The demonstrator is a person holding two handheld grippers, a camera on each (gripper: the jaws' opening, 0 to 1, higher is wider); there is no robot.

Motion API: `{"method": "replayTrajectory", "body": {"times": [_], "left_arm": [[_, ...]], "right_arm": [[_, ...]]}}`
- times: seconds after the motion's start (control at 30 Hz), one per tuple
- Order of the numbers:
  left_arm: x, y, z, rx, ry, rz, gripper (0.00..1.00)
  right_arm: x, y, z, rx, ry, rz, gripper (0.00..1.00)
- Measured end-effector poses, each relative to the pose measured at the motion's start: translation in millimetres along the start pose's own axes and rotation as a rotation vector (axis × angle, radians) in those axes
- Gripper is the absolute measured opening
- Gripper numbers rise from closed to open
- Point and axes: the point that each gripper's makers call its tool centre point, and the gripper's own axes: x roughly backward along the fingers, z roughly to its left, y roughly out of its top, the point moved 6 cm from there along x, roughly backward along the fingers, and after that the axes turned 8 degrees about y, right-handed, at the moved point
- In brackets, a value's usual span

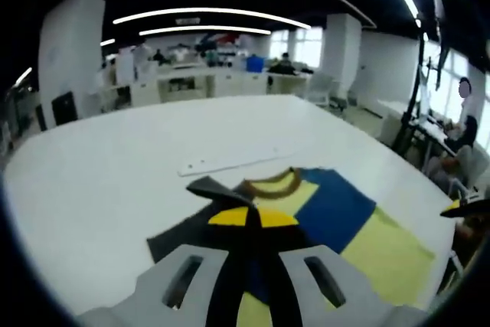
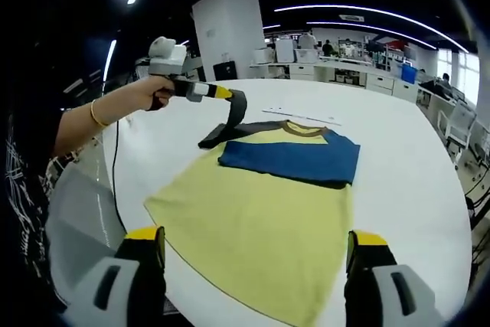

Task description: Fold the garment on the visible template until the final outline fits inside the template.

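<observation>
Long ceiling light strips [image 1: 210, 13] lit the room brightly, and windows [image 1: 452, 74] added daylight at one side. The white table [image 2: 413, 151] showed soft glare and faint shadows. Fisheye bending curved the edges — near parts blurred, the background stayed soft.

My left gripper view sits low & close over the shirt [image 1: 348, 223], right at its collar end, facing across the white table [image 1: 115, 166] twd the office desks. My right gripper view hangs higher & farther back off the hem end, looking down the length of the shirt [image 2: 268, 212], w/ the left gripper [image 2: 230, 96] ahead-left. Both share shirt, table [image 2: 406, 151], background desks.
</observation>
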Motion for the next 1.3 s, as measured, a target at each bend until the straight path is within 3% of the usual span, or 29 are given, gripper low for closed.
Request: {"method": "replayTrajectory", "body": {"times": [0.2, 0.63, 1.3], "left_arm": [[-5, 1.7, -11.1, -0.006, -0.02, 0.003, 0.0], [-14, 7.5, -54.9, -0.061, -0.123, -0.002, 0.0], [-21, 14.2, -110.8, -0.086, -0.222, -0.007, 0.0]], "right_arm": [[1, -1.6, -2, -0.007, -0.005, 0.0, 0.99], [1, -6.2, -3, -0.025, -0.011, 0.001, 0.99], [1, -11.2, -7, -0.046, -0.015, 0.005, 0.99]]}}
